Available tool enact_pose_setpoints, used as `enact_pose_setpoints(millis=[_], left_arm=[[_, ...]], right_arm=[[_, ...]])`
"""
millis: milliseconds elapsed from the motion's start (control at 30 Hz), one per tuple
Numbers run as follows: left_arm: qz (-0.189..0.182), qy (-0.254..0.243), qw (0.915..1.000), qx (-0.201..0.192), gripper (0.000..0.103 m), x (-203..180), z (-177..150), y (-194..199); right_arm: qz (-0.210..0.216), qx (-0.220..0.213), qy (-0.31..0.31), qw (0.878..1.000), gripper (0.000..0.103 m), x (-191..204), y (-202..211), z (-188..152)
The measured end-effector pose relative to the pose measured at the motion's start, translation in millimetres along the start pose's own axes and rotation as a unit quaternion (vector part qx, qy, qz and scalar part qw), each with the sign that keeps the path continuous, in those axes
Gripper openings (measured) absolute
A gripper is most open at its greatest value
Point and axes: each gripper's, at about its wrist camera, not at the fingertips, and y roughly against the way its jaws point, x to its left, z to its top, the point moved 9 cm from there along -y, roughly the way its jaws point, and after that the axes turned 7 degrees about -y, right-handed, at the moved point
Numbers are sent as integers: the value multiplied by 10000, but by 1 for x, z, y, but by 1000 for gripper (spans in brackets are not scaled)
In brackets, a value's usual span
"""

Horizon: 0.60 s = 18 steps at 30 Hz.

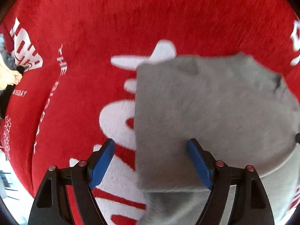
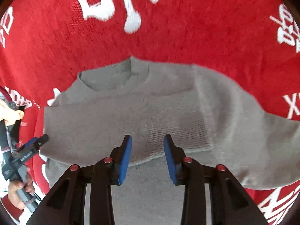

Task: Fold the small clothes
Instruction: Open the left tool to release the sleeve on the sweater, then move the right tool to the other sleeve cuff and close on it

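Red cloth (image 2: 168, 43) with white lettering is covering the counter, filling both views. Grey sweater (image 2: 116, 120) is lying flat on it, neckline (image 2: 112, 78) at the far side, a sleeve (image 2: 234, 116) apparently folded across the body. Pile of other clothes (image 1: 7, 69) is sitting at the far left edge.

Right claw (image 2: 147, 156) is hovering over the near hem, blue pads (image 2: 125, 161) standing apart, holding nothing. Left claw (image 1: 151, 164) is likewise gaping wide, empty, straddling the sweater's left edge.

Judging: mid-fold, between grasps. Next move is probably calling for both claws pinching the near hem and carrying it toward the neckline, keeping layers square.
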Motion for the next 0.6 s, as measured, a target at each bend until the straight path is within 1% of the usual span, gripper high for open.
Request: enact_pose_setpoints(millis=[33,67,100,200,300,367,433,600], left_arm=[[-143,98,9998,-135,82,4,-2,1],[-163,147,9997,-99,82,8,-4,1],[-199,167,9996,-63,82,12,-6,2],[-186,109,9997,105,82,12,-12,7],[-134,75,9996,233,82,7,-16,16],[-157,86,9994,302,82,-1,-19,23],[-225,62,9991,347,82,-12,-22,29],[-385,-275,9981,405,82,-56,-30,47]], right_arm=[[-21,25,2,10000,38,2,-5,-3],[15,-70,56,10000,38,2,-3,-3],[15,-62,101,9999,38,2,-2,-5],[45,22,145,9999,38,-6,7,-11],[74,178,-42,9998,39,-24,20,-22],[226,245,-280,9991,39,-34,27,-30],[273,291,-424,9983,39,-42,31,-39],[322,367,-750,9960,48,-70,48,-62]])
